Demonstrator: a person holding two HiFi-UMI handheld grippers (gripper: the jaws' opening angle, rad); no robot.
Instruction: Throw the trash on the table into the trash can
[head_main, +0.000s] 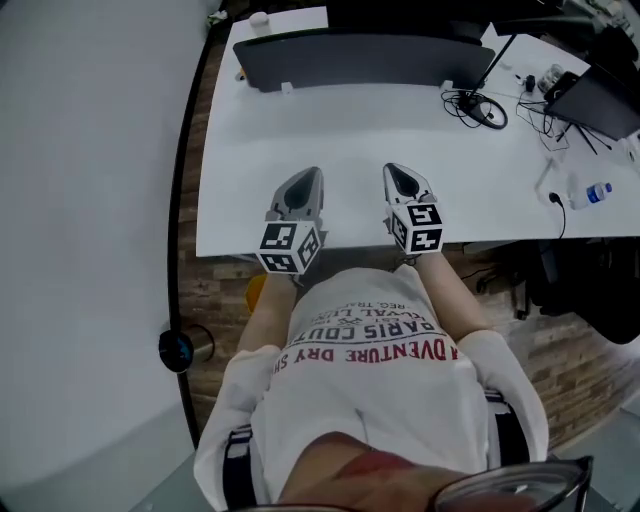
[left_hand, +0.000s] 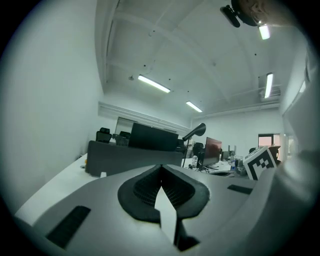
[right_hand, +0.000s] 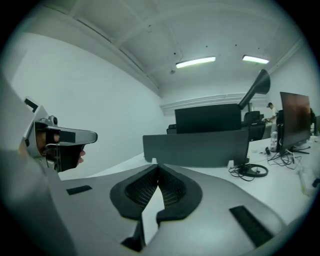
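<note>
Both grippers are held side by side over the near edge of the white worktop (head_main: 300, 130), pointing across it towards its far side. The left gripper (head_main: 314, 171) has its fingers (left_hand: 147, 187) clenched, the ribbed pads meeting at the tip with nothing between them. The right gripper (head_main: 389, 167), just beside it along the same edge, is the same: its fingers (right_hand: 140, 189) are pressed together and empty. Each marker cube sits at the worktop's near edge, the left cube (head_main: 290, 248) and the right cube (head_main: 418, 228), just ahead of the person's white printed shirt (head_main: 370, 380). A dark divider panel (head_main: 365, 58) stands along the worktop's far side. Black coiled cables (head_main: 480, 108) lie on the worktop towards its far right, and a water bottle (head_main: 590, 195) lies near its right end. What looks like the trash can (head_main: 185, 348), a small round metal one with a dark inside, stands on the floor off the worktop's near-left corner, close against the pale wall.
</note>
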